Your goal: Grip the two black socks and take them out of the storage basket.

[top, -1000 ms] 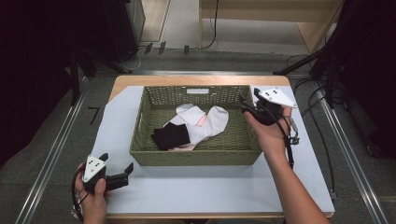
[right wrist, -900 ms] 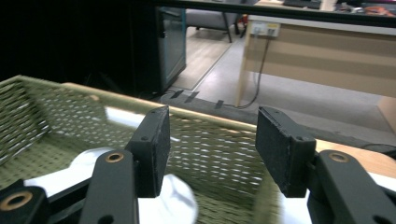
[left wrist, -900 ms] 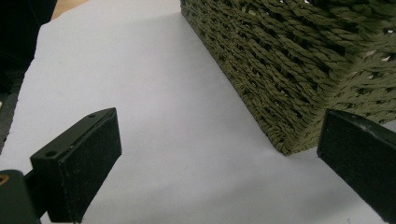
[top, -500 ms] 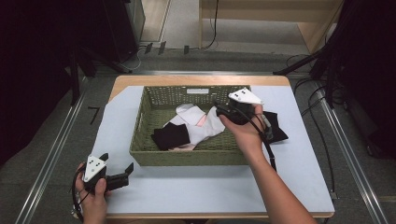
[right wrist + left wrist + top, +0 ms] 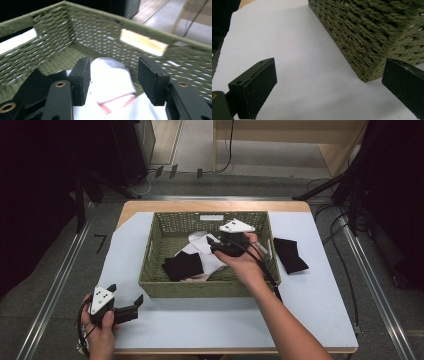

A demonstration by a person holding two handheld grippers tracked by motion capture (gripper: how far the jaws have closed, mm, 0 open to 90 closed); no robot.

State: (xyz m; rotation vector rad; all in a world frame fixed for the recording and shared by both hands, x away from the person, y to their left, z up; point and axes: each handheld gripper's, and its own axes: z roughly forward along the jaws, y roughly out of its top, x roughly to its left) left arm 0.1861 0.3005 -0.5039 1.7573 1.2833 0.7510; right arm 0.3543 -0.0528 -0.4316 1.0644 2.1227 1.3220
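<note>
the right gripper (image 5: 214, 246) is being aimed into the basket (image 5: 150, 281), jaws spread around the white sock (image 5: 112, 80) for pickup, while the left gripper (image 5: 131, 306) is being kept spread on the tabletop (image 5: 200, 320).

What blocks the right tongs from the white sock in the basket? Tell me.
Nothing visible. The right tongs hang open inside the basket, and in the right gripper view the white sock shows straight ahead between the jaws. The black sock lies off to one side, out of the path.
</note>
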